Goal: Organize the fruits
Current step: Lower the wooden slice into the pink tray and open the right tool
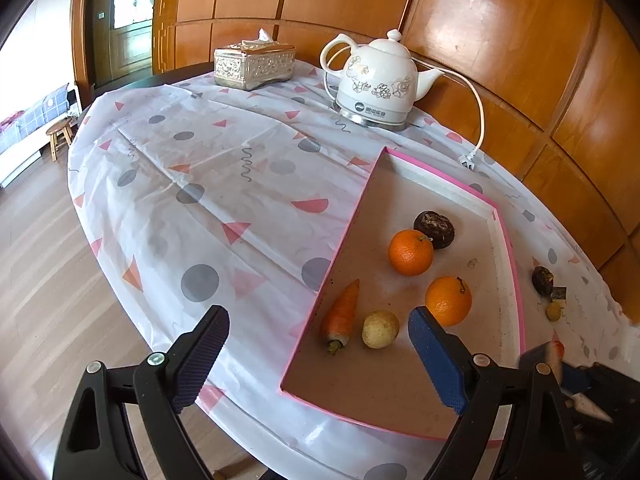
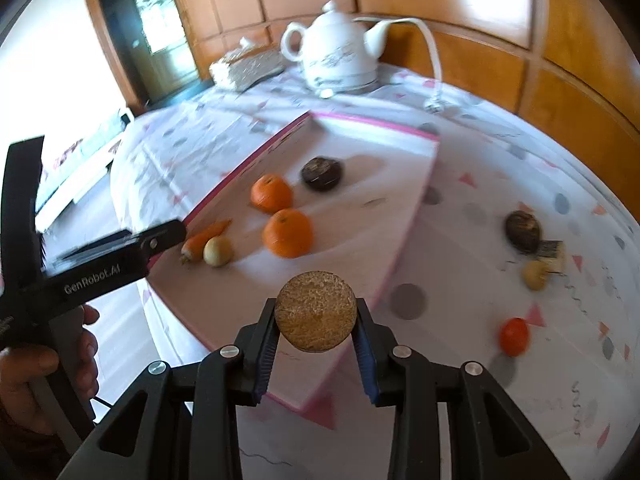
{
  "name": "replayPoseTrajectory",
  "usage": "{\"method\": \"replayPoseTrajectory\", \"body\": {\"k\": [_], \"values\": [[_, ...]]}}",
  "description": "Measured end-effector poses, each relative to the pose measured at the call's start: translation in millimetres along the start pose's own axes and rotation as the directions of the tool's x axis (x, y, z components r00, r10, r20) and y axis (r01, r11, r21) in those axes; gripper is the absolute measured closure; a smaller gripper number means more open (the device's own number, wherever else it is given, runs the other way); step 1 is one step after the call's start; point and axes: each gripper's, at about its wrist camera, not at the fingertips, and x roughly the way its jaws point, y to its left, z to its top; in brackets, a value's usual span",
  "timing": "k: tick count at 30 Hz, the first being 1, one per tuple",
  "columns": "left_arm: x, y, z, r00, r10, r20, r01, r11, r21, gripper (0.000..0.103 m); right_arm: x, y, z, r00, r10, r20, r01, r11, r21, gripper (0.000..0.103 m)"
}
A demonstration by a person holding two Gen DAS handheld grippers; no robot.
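Over the pink tray point(image 2: 416, 200), right tongs point(image 2: 316, 344) clamp a brown fruit point(image 2: 315, 311).

A lived-in home dining room: a round table point(image 1: 168, 184) under a patterned plastic cloth carries a flowered electric kettle point(image 1: 376, 84) and a tissue box point(image 1: 254, 62), backed by wood-panelled walls point(image 1: 500, 40), with a small stool point(image 1: 60, 136) on the floor beyond.

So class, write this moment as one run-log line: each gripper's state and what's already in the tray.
left gripper: open, empty | right gripper: shut on brown round fruit | tray: two oranges, carrot, others
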Motion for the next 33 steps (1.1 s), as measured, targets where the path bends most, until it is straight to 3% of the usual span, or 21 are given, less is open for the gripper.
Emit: {"method": "replayPoseTrajectory", "body": {"k": [7,11,15,24,33], "values": [[3,0,-1,1.0,0.002,-0.012,-0.001,1.0,0.004,0.012,26,18,-5,0.997,-0.035,-0.067,0.031,0.997,-0.064,0.067],[4,0,-2,1.0,0.002,-0.017,-0.002,1.0,0.005,0.012,24,17,-9,0.998,-0.02,-0.062,0.017,0.998,-0.056,0.06],[4,0,-2,1.0,0.002,-0.017,-0.002,1.0,0.005,0.012,9,10,-8,1.0,-0.007,-0.021,0.007,1.0,-0.014,0.06],[3,-1,0,1.0,-0.006,-0.016,0.006,1.0,0.007,0.012,-34,-37,-15,0.996,-0.072,0.06,0.063,0.99,0.129,0.06],[1,-5,-1,1.0,-0.006,-0.016,0.006,1.0,0.02,0.012,-58,-107,-37,0.972,-0.235,0.01,0.225,0.94,0.257,0.06]]}}
